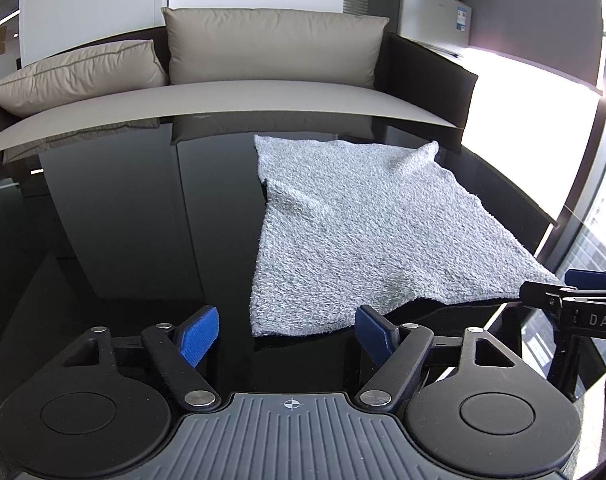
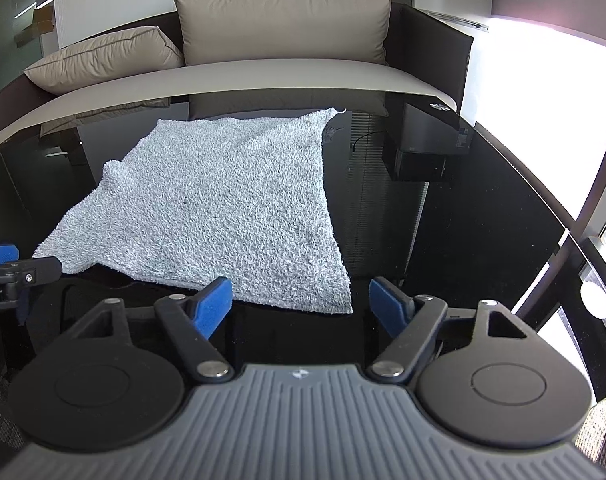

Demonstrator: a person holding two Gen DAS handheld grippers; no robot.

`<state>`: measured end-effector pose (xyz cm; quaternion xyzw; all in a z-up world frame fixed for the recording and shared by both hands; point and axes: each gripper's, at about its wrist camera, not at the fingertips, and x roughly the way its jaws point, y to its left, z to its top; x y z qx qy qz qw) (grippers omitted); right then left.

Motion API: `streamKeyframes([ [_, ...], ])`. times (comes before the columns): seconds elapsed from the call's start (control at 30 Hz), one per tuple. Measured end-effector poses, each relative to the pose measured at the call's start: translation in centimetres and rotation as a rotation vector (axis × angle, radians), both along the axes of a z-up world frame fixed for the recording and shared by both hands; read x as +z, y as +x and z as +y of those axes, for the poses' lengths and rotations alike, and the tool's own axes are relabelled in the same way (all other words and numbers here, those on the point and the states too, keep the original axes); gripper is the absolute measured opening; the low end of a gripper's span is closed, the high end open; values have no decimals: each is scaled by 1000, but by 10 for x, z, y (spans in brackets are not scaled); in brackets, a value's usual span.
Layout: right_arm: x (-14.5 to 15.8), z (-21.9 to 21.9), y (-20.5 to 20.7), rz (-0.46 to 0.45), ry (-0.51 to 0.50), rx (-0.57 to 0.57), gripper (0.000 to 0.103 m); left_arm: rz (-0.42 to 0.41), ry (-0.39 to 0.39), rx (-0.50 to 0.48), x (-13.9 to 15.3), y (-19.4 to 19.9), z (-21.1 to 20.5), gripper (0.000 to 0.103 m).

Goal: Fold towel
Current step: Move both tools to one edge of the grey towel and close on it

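Lying unfolded on the black table [image 2: 463,220], the towel [image 2: 223,208] faces both grippers' fingers spread apart (right gripper [image 2: 301,304], left gripper [image 1: 289,330]).

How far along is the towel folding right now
Nothing is folded yet: the towel lies spread in one layer on the black table, one far corner bunched. Nothing is in hand: the left gripper and right gripper sit with jaws open at the near edge. Gripping the corners and every fold remain.

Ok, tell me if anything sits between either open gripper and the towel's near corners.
Nothing visible does. Only bare black table lies between the left gripper and the towel, and likewise ahead of the right gripper.
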<state>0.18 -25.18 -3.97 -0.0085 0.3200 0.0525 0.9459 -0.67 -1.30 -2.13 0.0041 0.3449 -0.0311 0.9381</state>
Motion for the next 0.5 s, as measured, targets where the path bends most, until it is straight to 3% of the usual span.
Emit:
streamKeyframes([
  [0.27,-2,1,5,-3,-16,2,75,-8,35,-9,-2,-1,-5,60],
  [0.5,-1,-1,3,-11,-18,16,48,-17,39,2,-1,-2,-1,42],
])
